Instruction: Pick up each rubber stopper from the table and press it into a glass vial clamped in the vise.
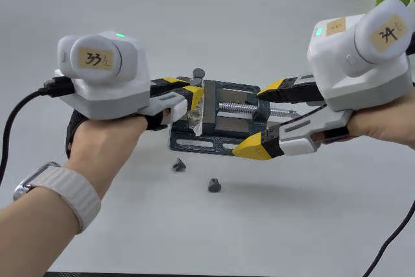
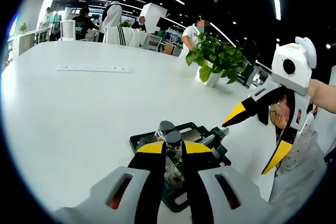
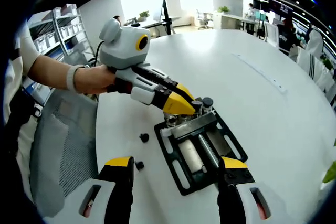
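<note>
The left claw (image 2: pixel 175 148) is holding its yellow-tipped jaws drawn in to a narrow gap on a glass vial (image 2: pixel 175 157), with the jaws appearing to press on the glass from both sides. A dark stopper (image 2: pixel 173 137) is sitting in the mouth of this vial, just beyond the jaw tips. A second vial (image 2: pixel 166 126), also capped in dark rubber, is standing just behind the first. Both vials are standing at one end of the vise (image 1: pixel 214 142); whether the vise plates are pinching them cannot be told. The right claw (image 3: pixel 176 162) is hanging wide open and carrying nothing, its jaws straddling the opposite end of the vise (image 3: pixel 188 156) from above without touching it. In the head view the left claw (image 1: pixel 188 92) and right claw (image 1: pixel 251 121) are facing each other across the vise. Two loose stoppers (image 1: pixel 179 165) (image 1: pixel 214 185) are lying on the white surface (image 1: pixel 292 225) in front of the vise, apart from each other and from both claws.
</note>
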Demonstrator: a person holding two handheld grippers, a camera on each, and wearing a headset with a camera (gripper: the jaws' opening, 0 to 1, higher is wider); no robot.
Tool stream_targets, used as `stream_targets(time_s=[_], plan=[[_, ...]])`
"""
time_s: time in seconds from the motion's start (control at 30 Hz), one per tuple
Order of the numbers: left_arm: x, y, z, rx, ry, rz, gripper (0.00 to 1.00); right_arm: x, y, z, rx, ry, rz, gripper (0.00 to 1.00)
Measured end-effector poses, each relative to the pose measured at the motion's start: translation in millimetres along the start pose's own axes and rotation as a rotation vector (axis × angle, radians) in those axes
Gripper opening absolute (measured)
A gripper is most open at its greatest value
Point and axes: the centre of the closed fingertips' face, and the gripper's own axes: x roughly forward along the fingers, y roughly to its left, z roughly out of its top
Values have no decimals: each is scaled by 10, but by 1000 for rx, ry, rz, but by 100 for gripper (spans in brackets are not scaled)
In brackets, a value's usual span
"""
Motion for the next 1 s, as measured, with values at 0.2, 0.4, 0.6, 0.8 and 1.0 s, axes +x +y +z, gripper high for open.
stream_targets(time_s=[0.2,0.4,0.6,0.8,1.0], plan=[[13,7,23,-15,-11,0,8,-12,23,-50,21,-5,-6,62],[9,20,35,-11,-17,6,7,-24,35,-93,37,-5,-10,61],[0,4,33,3,-21,8,7,-17,44,-101,39,-5,-7,61],[-45,-10,85,63,-40,2,7,-24,29,-82,38,-9,-10,60],[-83,-41,74,177,-20,-7,6,-37,7,-49,35,-10,-17,59]])
